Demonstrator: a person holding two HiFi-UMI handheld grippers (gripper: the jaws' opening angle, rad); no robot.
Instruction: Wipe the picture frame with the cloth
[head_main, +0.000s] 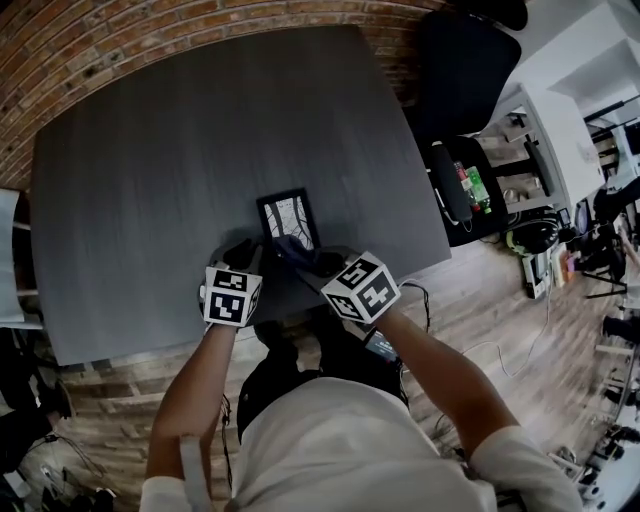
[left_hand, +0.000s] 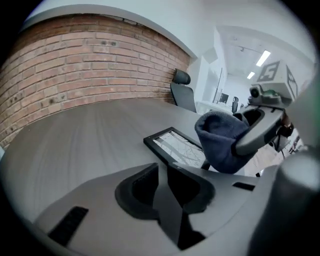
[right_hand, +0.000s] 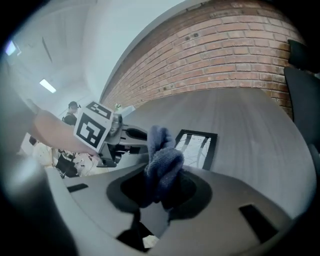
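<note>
**Tabletop.** The dark grey tabletop (head_main: 170, 140) carries one task item, the picture frame (head_main: 288, 218). The frame lies flat, glass upward, close to the edge nearest the person. A brick wall (head_main: 150, 30) runs along the far side, and an office chair (head_main: 460, 70) stands at the right corner.

**Right tongs.** The right tongs (right_hand: 160, 176) are clamped on the cloth (right_hand: 162, 160). The cloth is a bunched dark blue fabric that rises out from between the jaws in a thick fold. In the right gripper view, the picture frame (right_hand: 198, 147) lies just beyond the jaws and slightly to their right. The cloth covers the frame's left side.

**Left tongs.** The left tongs (left_hand: 167, 172) stand with only a narrow slot between the jaws and hold nothing. In the left gripper view, the picture frame (left_hand: 172, 146) lies just ahead of the jaw tips. The cloth (left_hand: 220, 142) hangs at the frame's right end. Whether it touches the glass cannot be told.

**Relative position, head view.** The left tongs (head_main: 243, 252) and right tongs (head_main: 312, 262) sit side by side at the frame's near edge. The cloth (head_main: 292, 247) lies between them and overlaps that edge.
</note>
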